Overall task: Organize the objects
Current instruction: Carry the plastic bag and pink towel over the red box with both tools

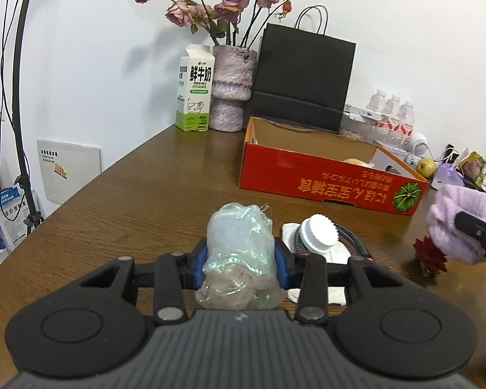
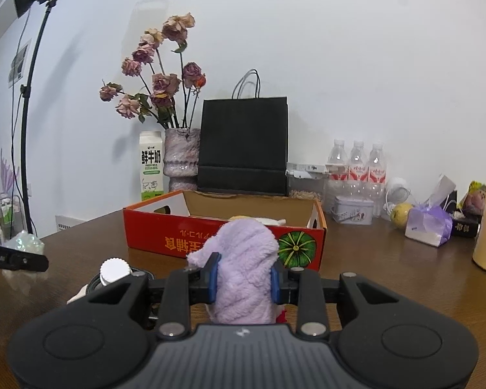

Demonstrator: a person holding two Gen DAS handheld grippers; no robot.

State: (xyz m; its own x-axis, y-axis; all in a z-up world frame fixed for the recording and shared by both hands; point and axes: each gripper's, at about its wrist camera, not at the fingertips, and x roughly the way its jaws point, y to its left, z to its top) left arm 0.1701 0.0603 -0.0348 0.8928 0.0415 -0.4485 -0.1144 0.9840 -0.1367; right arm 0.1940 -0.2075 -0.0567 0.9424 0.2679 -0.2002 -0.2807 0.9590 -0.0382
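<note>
Left gripper (image 1: 241, 256): matte black body, two round caps, grey ribbed centre plate with a small white mark.
Linkage: black bars, silver round pins.
Pads (image 1: 280, 259): blue.
Right gripper (image 2: 243, 280): same black build, blue pads, silver pins.

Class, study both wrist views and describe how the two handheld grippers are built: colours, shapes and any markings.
Both match. The left gripper and right gripper each have a ribbed dark grey body bearing a small pale logo, two round black discs at the sides, black linkage bars with silver pivot pins, and blue finger pads. No cables or sleeves show.
</note>
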